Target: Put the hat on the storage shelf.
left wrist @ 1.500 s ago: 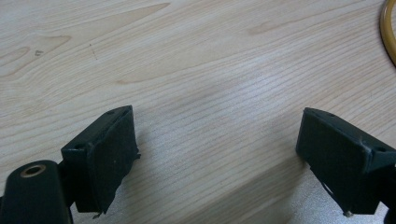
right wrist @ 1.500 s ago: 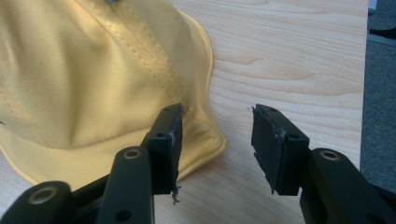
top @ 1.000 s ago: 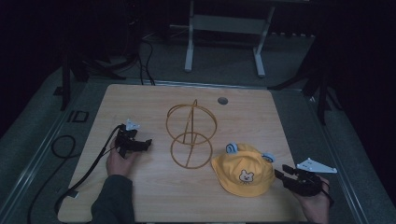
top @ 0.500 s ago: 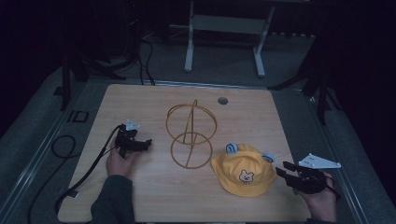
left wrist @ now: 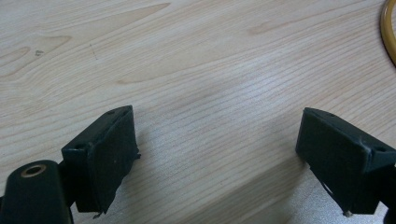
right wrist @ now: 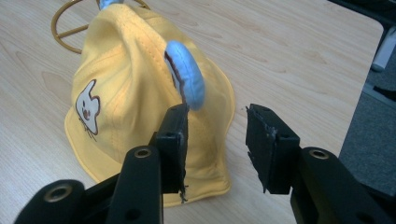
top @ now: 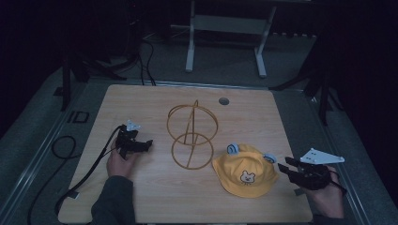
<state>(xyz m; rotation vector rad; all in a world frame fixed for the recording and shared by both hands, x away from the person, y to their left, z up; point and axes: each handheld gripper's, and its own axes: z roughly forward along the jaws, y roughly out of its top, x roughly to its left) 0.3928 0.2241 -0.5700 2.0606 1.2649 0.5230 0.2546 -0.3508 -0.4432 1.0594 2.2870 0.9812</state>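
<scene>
A: Left side first. What do you have?

B: I see the left gripper on the desk, same spot as a second ago, hand behind it. From its own view the jaws stand wide apart with bare wood between them; it holds nothing.

A: Middle of the desk?

B: The gold wire stand is upright and unchanged, its base ring close to the yellow hat. The hat lies flat near the front right of the desk, blue ears up, bear face toward me. It has not shifted.

A: And the right?

B: The right gripper has lifted off the desk edge since the earlier frame. Its jaws have just been closing, still partly open, nothing pinched. In its own view the hat's brim lies just beyond the jaws, one blue ear above the left jaw's tip.
</scene>
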